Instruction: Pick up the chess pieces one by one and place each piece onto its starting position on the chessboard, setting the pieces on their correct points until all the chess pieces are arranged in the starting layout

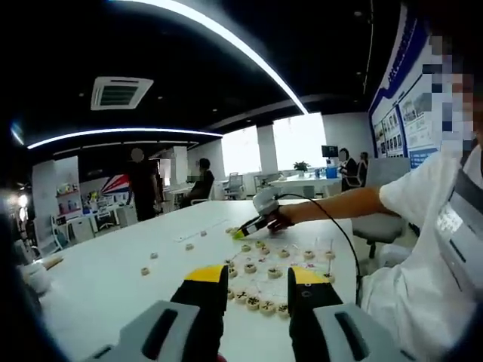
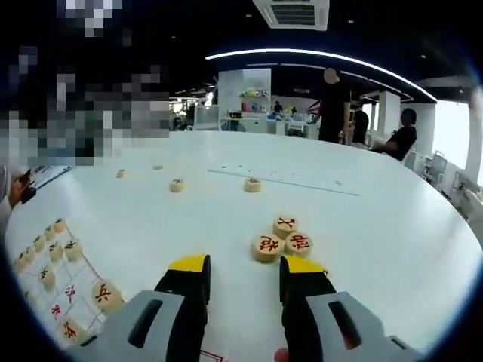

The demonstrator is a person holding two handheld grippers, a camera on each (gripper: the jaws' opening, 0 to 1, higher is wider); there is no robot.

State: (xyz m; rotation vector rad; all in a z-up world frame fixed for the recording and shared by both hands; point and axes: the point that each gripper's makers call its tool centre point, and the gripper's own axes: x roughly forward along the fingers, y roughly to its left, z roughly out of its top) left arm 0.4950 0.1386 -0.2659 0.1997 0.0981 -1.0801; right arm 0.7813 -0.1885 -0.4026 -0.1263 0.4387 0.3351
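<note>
**Reaching for the loose trio**

With its yellow-tipped fingers (image 2: 243, 273) spread and empty, the right gripper hovers just short of three round wooden chess pieces with red characters (image 2: 282, 237) on the white tabletop (image 2: 392, 219). Next, probably: close on one, carry it to the paper chessboard (image 2: 75, 298). The left gripper (image 1: 259, 285) waits open.

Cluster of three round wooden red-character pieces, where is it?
Right gripper view: the three-piece cluster sits on the white table, just beyond the open right gripper, slightly right.

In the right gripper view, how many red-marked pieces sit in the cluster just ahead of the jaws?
3, touching in a tight cluster: the far piece, the near-left piece and the near-right piece. A fourth may hide behind the right jaw, where something reddish peeks out.
</note>
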